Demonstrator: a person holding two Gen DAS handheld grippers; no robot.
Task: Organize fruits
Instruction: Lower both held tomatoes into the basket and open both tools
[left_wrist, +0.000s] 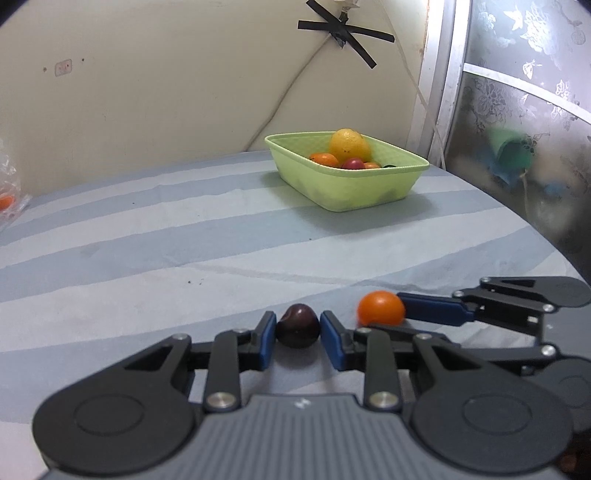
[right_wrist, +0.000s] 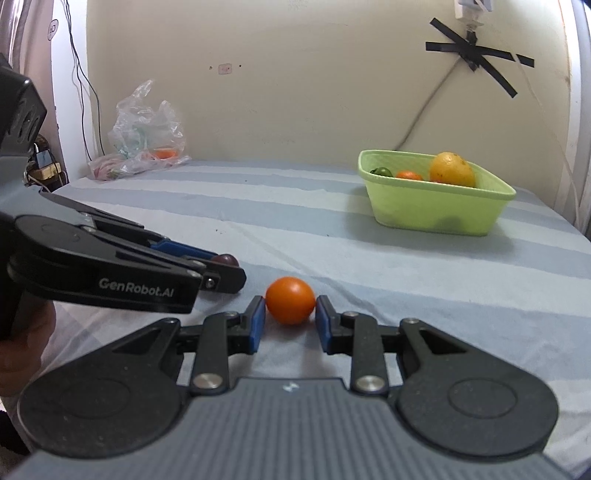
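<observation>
My left gripper (left_wrist: 298, 326) has its blue pads around a dark purple plum (left_wrist: 298, 325) that rests on the striped cloth; the pads look closed on its sides. My right gripper (right_wrist: 290, 308) has its pads against an orange fruit (right_wrist: 290, 305), also on the cloth. The orange fruit (left_wrist: 380, 308) shows in the left wrist view just right of the plum. A light green basket (left_wrist: 351, 184) stands farther back with a yellow fruit (left_wrist: 349, 144), small oranges and a red fruit inside. The basket (right_wrist: 436, 210) is at the right in the right wrist view.
A crumpled plastic bag (right_wrist: 144, 136) with some fruit lies at the back left by the wall. Cables and black tape hang on the wall. A patterned panel (left_wrist: 524, 110) borders the table on the right. The two grippers sit side by side, close together.
</observation>
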